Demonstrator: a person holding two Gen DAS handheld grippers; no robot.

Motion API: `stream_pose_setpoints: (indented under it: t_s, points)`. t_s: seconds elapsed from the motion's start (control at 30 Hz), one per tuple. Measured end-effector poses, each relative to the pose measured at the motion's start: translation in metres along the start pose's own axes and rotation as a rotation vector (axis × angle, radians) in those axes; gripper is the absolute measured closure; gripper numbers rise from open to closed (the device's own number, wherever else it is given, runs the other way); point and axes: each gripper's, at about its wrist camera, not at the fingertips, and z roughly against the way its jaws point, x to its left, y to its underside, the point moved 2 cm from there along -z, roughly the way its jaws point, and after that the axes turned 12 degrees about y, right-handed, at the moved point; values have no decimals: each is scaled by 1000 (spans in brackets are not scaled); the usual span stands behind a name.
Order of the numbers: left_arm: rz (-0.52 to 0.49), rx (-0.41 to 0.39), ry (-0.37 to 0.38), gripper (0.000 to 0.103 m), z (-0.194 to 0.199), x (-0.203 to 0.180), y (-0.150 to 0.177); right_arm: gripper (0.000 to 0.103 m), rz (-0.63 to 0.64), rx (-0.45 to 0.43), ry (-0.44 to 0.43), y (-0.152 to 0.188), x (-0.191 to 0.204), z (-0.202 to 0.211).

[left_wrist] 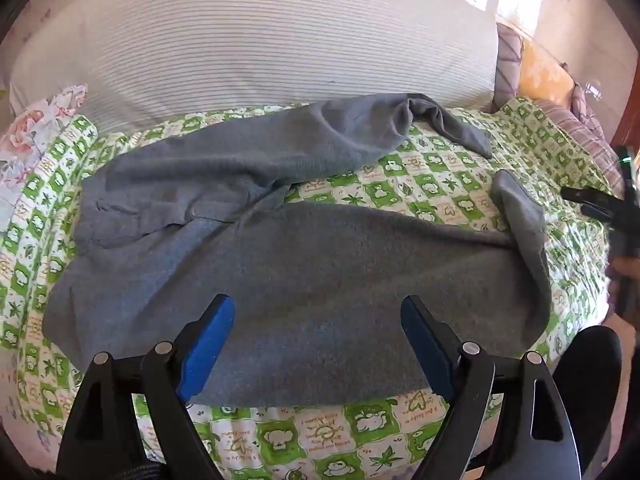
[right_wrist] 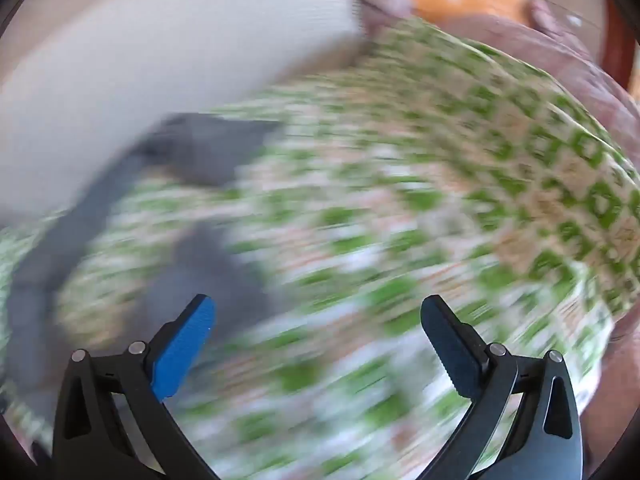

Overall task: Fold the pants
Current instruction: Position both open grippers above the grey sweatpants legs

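Note:
Grey pants [left_wrist: 248, 248] lie spread on a green-and-white patterned bedsheet [left_wrist: 432, 168], waist at the left, both legs running right. The far leg ends crumpled near the back; the near leg's cuff [left_wrist: 520, 212] is turned up at the right. My left gripper [left_wrist: 318, 304] hovers over the near leg, open, with nothing between its blue pads. The right gripper shows in the left wrist view at the far right edge [left_wrist: 600, 200]. In the blurred right wrist view my right gripper [right_wrist: 318, 306] is open and empty over the sheet, with the grey pants [right_wrist: 208, 148] to its left.
A striped white mattress or bolster [left_wrist: 256, 40] runs along the back of the bed. A floral pillow [left_wrist: 44, 120] lies at the left, and plaid and orange bedding [left_wrist: 576, 128] at the right. A person's dark-clothed knee [left_wrist: 588, 364] shows at the lower right.

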Motion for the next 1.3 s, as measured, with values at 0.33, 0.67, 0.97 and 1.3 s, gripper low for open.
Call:
stream_pose_setpoints:
  t_s: [0.33,0.67,0.97,1.3]
  points:
    - [-37,-35,-15,17,14,-16,-4,0,300,-66,-254,69,132,95]
    - [-14,-36,18,17,17,-15,-3,0,394,-42,-303,86,167,107]
    - [-16,-33,26,17,19,-19,-6,0,440,-62,-339,86,178,116]
    - [-10,-23,40,17,17,-18,-9,0,474,-69,-353,88,184,120]
